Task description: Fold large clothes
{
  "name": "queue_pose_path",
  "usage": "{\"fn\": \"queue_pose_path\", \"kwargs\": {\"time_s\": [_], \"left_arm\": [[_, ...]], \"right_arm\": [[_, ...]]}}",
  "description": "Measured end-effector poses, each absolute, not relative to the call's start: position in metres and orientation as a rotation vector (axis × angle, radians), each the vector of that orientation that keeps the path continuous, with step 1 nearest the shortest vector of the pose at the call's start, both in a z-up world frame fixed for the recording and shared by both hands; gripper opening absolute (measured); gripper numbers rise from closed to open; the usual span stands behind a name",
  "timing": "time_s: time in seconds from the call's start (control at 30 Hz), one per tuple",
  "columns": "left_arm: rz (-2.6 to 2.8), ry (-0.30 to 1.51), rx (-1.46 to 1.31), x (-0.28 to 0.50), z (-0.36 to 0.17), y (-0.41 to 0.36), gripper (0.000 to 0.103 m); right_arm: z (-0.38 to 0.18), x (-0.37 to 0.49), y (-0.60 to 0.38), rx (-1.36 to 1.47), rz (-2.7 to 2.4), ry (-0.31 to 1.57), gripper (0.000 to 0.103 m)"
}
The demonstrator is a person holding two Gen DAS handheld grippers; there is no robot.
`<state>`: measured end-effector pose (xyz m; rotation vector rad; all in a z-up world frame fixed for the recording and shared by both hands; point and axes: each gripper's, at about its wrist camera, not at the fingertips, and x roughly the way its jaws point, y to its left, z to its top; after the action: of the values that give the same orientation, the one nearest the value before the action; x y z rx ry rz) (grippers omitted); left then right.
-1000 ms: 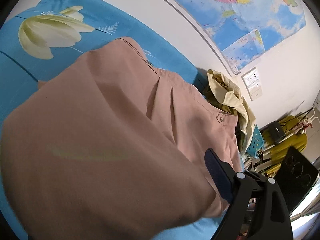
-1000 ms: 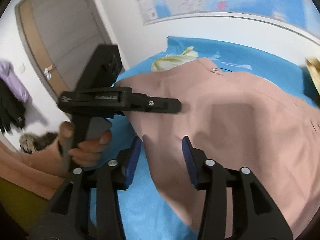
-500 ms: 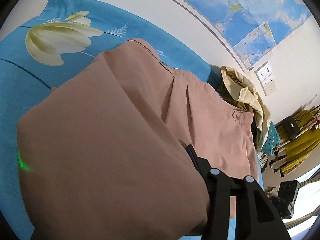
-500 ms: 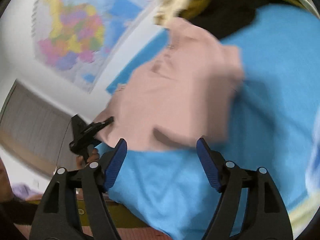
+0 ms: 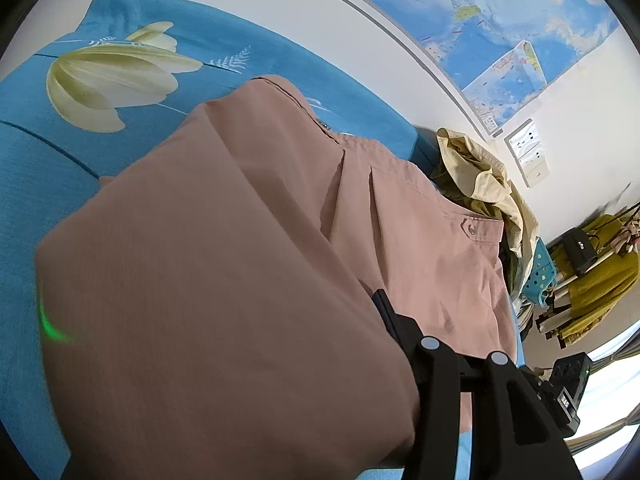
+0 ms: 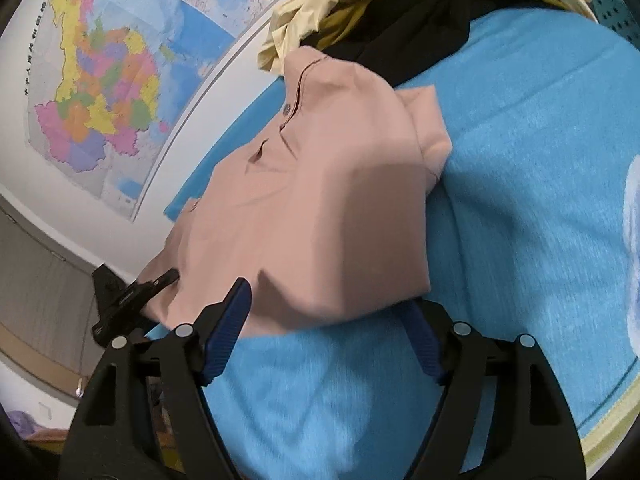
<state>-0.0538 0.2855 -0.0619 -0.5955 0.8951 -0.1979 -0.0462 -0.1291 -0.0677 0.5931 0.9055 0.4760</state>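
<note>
right fingers [image 6: 224,328] opening, left gripper [image 6: 160,284] clamps pink trousers [image 6: 320,208] on blue bedsheet [image 6: 520,160].

The right gripper [image 6: 326,330] pointed downward, its blue-padded jaws opening wide with nothing pinched between them. The left gripper [image 6: 160,282] (seen small from the right wrist) looked clamped — apparently on pink cloth — one finger [image 5: 386,314] showing.
</note>
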Motion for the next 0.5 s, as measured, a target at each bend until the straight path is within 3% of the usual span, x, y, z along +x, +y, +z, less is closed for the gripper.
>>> {"fn": "queue_pose_path", "kwargs": {"time_s": [0.07, 0.3, 0.5], "left_arm": [[-0.203, 0.894, -0.6, -0.054, -0.062, 0.287, 0.05], [-0.215, 0.899, -0.612, -0.051, -0.061, 0.285, 0.056], [-0.176, 0.907, -0.56, -0.04, -0.056, 0.271, 0.077]], "right_arm": [[-0.067, -0.041, -0.123, 0.573, 0.471, 0.887, 0.081], [-0.065, -0.011, -0.108, 0.588, 0.494, 0.865, 0.083], [-0.058, 0.007, -0.103, 0.597, 0.546, 0.854, 0.083]]}}
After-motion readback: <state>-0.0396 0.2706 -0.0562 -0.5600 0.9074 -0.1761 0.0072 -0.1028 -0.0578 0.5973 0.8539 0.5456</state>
